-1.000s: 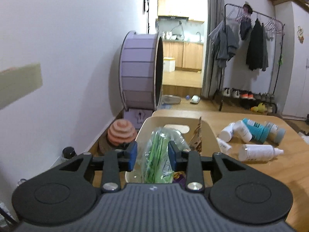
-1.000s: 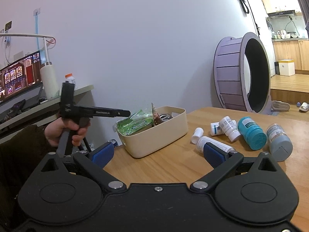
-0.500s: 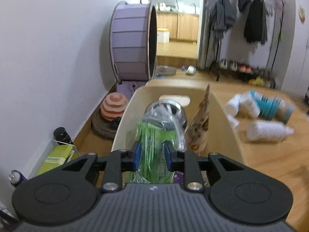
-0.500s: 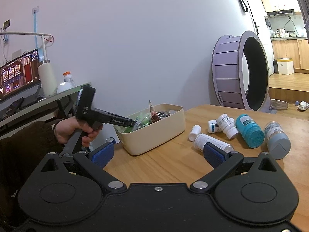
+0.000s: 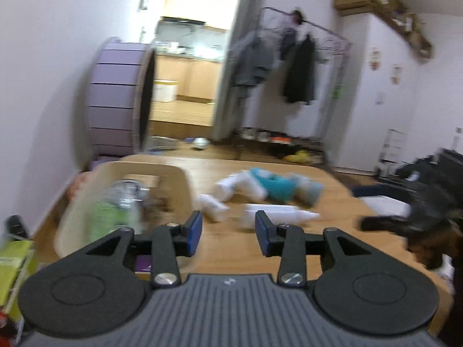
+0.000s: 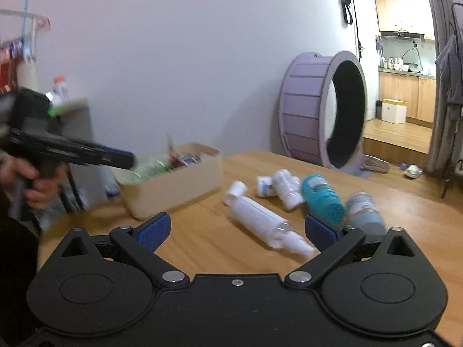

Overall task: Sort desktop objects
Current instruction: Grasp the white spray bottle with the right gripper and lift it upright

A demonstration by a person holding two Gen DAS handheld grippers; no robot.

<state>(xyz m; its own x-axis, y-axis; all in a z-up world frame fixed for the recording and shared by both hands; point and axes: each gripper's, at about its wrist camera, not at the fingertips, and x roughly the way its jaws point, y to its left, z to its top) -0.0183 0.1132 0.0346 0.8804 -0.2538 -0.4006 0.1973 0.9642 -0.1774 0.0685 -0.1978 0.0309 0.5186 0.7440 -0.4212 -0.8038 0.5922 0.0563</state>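
You have let the green packet (image 5: 111, 219) drop into the beige bin (image 5: 179, 182); your left gripper (image 5: 228, 232) fingers now gape empty, as do your right gripper (image 6: 235, 228) ones, so the bottles (image 6: 260, 221) come next.

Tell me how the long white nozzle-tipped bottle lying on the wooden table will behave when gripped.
The long white bottle lies on its side, so a nudge would probably roll it. Its smooth round plastic could slip between the pads. The tapered nozzle end looks a poor hold; the wider body seems safer. The right gripper is open around it.

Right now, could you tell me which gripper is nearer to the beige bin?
Left. The left gripper hovers beside the beige bin; the right gripper sits farther off, facing the bottles.
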